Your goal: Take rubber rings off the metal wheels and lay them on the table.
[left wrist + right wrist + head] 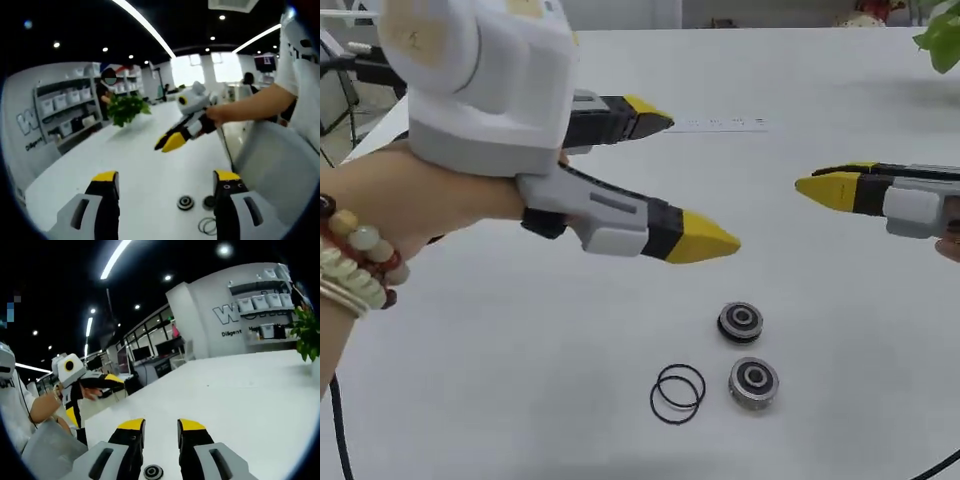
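Rubber rings (pixel 677 393): two, overlapping on tabletop (pixel 520 350) | metal wheels (pixel 753 382): just beside | left gripper (pixel 166 176) fingers: wide apart | right gripper (pixel 161 426) fingers: narrowly apart

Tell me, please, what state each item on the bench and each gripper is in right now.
left gripper, open wide, empty.
right gripper, jaws slightly apart, empty.
rubber rings, two off the wheels, lying overlapped on the table.
far wheel, lying flat, dark band round its rim.
near wheel, lying flat, rim looks bare metal.
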`<state>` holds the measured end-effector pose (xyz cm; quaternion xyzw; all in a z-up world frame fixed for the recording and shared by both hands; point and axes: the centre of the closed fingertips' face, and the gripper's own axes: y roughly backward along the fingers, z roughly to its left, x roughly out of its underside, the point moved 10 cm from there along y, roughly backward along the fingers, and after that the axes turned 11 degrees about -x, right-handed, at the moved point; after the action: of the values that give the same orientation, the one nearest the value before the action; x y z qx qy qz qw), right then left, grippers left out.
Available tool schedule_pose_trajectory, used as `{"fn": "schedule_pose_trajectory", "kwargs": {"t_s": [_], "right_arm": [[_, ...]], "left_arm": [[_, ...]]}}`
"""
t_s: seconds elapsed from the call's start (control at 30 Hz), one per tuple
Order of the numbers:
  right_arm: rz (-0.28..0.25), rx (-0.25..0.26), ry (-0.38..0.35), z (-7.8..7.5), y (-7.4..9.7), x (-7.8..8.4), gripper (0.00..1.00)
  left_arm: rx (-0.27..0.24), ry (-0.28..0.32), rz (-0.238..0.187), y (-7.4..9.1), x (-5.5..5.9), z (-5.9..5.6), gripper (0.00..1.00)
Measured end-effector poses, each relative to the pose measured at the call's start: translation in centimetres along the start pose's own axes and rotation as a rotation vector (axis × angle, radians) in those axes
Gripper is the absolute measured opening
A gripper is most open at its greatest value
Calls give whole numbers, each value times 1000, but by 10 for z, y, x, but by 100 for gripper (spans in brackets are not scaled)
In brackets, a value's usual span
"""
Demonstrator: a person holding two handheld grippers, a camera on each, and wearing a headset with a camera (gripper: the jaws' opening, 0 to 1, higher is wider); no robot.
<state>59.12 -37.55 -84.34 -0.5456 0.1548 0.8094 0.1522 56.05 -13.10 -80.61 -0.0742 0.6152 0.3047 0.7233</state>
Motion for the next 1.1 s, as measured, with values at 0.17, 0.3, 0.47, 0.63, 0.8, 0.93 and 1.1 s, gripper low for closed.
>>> {"fn": "schedule_pose_trajectory", "kwargs": {"t_s": [0.17,0.3,0.47,0.63,0.8,0.93,1.1], "right_arm": [[-56,21,2,-8,-1,0,25],[-36,35,-23,-13,0,20,26],[152,54,-8,-19,-2,47,26],[321,32,6,-18,-6,70,28],[381,2,23,-12,-8,83,28],[426,-14,47,-8,-10,92,30],[494,-41,83,-2,-15,101,30]], "left_arm": [[-15,22,-12,-22,8,5,72],[-29,46,-6,-37,24,4,66],[-44,52,-3,-51,43,-3,57],[-20,74,37,-63,66,-21,48],[-15,77,71,-70,87,-33,38],[10,50,134,-73,102,-43,32],[27,81,161,-77,112,-52,27]]}}
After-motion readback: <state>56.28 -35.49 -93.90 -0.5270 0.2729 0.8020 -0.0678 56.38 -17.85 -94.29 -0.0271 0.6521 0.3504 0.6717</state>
